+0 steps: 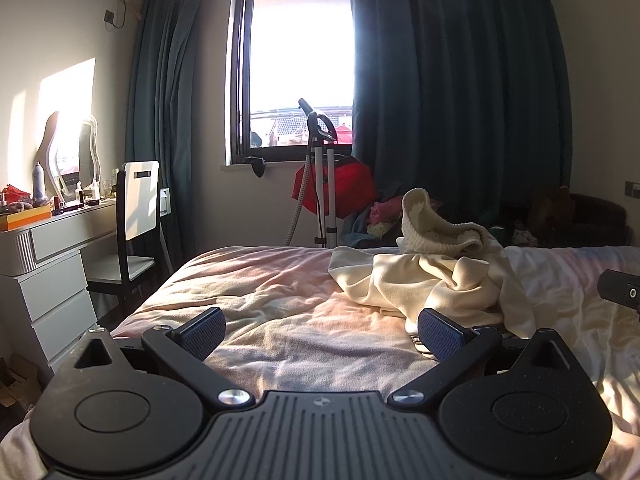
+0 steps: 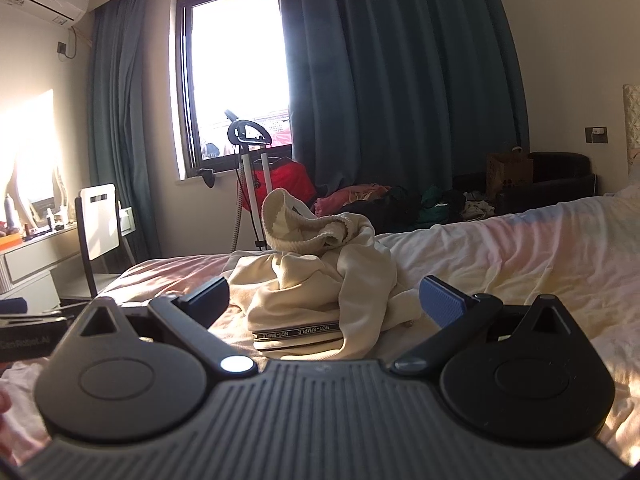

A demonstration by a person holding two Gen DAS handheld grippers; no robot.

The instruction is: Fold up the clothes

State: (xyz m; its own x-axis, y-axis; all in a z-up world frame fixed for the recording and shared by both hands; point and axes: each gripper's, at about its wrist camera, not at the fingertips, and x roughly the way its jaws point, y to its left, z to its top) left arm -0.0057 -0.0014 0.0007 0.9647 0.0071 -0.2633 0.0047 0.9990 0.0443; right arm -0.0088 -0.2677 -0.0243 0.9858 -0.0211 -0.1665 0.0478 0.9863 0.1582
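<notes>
My left gripper (image 1: pixel 322 330) is wide open and holds nothing. My right gripper (image 2: pixel 325 300) is wide open too. The cream clothes (image 2: pixel 320 276) sit in a bunched pile on the bed (image 1: pixel 280 312), just past my right fingers. Behind are a bright window (image 1: pixel 298 60), dark curtains (image 1: pixel 452 92) and a white desk (image 1: pixel 56 240).

Black left gripper (image 1: pixel 322 330), ribbed grey base, silver screws, seemingly blue-padded jaws

the crumpled cream knit garment (image 2: pixel 320 276) heaps on the pale rumpled bed (image 1: pixel 256 292), blocking the middle ahead of the right tongs (image 2: pixel 324 300). bare sheet lies open left of it, before the left tongs (image 1: pixel 322 330). the white chair (image 1: pixel 138 208) and grey drawer worktop (image 1: pixel 56 248) crowd the bed's left edge.
</notes>
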